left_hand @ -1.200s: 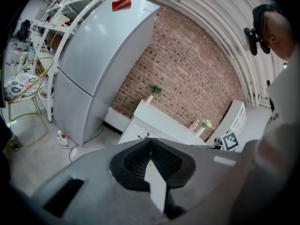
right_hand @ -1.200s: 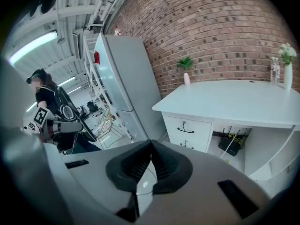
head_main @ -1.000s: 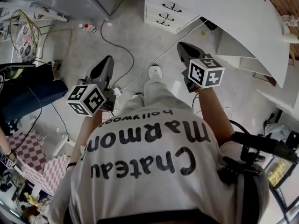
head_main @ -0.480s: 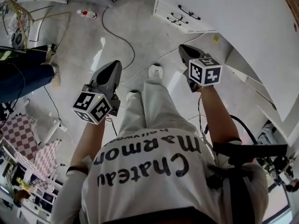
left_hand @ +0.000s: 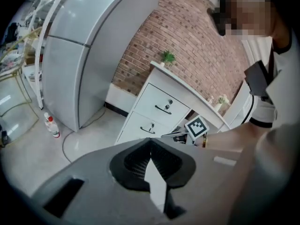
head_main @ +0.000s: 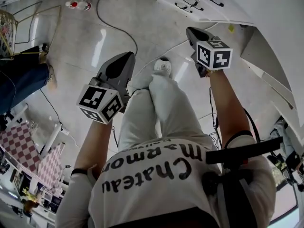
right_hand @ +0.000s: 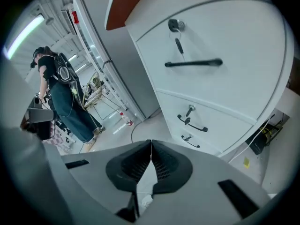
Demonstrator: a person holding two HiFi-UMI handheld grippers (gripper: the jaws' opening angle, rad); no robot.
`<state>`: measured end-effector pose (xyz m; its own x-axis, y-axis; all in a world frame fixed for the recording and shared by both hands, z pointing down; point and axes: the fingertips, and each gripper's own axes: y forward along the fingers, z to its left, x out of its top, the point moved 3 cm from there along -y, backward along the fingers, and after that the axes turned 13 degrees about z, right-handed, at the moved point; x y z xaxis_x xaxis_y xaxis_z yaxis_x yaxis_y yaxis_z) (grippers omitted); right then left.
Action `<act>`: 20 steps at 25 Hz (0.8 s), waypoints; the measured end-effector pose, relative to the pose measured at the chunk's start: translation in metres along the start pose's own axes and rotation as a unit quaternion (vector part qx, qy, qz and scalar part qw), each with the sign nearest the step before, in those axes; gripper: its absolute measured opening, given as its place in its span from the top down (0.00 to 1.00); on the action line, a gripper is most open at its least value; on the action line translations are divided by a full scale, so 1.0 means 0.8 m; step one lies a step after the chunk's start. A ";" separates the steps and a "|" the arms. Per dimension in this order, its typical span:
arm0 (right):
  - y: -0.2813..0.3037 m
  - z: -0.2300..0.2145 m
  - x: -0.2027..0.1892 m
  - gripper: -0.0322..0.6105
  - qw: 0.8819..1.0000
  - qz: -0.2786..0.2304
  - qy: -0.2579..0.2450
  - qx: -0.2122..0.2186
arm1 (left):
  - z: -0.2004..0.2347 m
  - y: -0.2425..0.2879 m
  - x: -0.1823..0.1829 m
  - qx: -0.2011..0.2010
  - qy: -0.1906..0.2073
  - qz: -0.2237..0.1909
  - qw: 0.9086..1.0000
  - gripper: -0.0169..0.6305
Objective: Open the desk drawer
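Three drawers stood stacked in the white desk [head_main: 266, 13]. The top desk drawer [right_hand: 225, 36] lay ahead of the right gripper [right_hand: 151, 144] and well apart from it, shut flush. At the head view's upper edge the stack showed beyond that gripper. Both the right gripper and the left gripper [left_hand: 150, 142] had their jaws pressed together on nothing.

Closed jaws would likely only bump the bar handle [right_hand: 193, 63], so they needed to spread first. The key [right_hand: 179, 45] hung just above the bar, and a high approach could knock it or snag it. If the lock was turned, a pull might slip off or drag the desk. The cable [head_main: 111, 25] trailing near the person's feet was a trip risk.

The drawer front looked smooth, glossy and painted. Its handle was a thin, dark, straight rod that seemed slick. The jaw pads were black and ribbed inside grey plastic shells. The floor [head_main: 85, 42] was pale and shiny.
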<state>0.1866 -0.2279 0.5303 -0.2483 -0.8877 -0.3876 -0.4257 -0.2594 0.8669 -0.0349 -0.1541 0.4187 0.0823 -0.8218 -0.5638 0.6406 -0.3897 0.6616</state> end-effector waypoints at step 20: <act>0.272 -0.175 -0.052 0.93 0.987 -0.039 -0.108 -0.109 | 0.196 0.208 -0.132 -0.043 0.026 -0.093 0.994 0.95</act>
<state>0.2258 -0.3009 0.7790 -0.4114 -0.7662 -0.4936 -0.2602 -0.4202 0.8693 -0.0565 -0.1972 0.6656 -0.0060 -0.7156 -0.6985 0.7106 -0.4945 0.5005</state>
